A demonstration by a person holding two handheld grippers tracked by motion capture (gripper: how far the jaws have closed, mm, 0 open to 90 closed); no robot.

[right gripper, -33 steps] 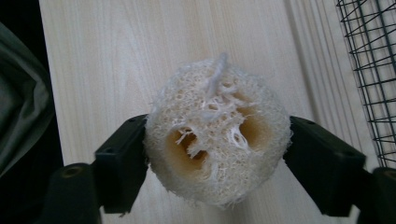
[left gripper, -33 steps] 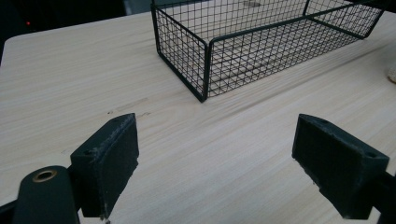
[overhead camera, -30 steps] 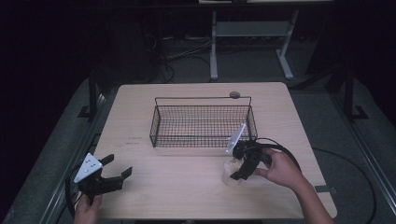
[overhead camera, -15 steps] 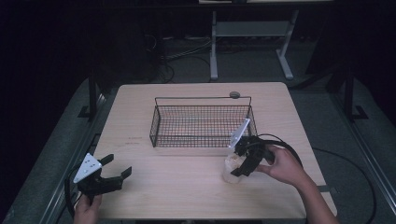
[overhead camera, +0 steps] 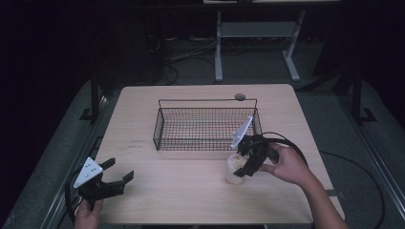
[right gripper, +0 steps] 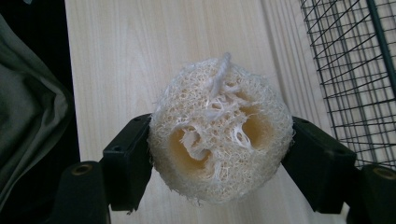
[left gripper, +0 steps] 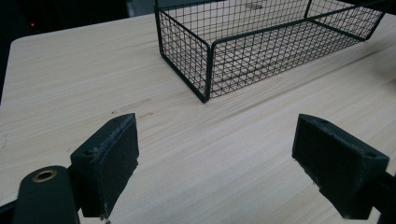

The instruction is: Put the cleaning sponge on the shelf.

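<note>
Right tool (right gripper: 219, 154) clamped on round fibrous loofah (right gripper: 219, 135), pale, holed. Left tool (left gripper: 229, 158) jaws apart over wood-grain counter (left gripper: 70, 79). Black wire-mesh basket (overhead camera: 205, 126) nearby.

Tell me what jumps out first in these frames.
The pale loofah clamped between the jaws of the right gripper, at the table's right side just in front of the basket. Next, the black wire basket at mid-table, with nothing visible in it. The left gripper sits open at the near left corner, holding nothing.
</note>
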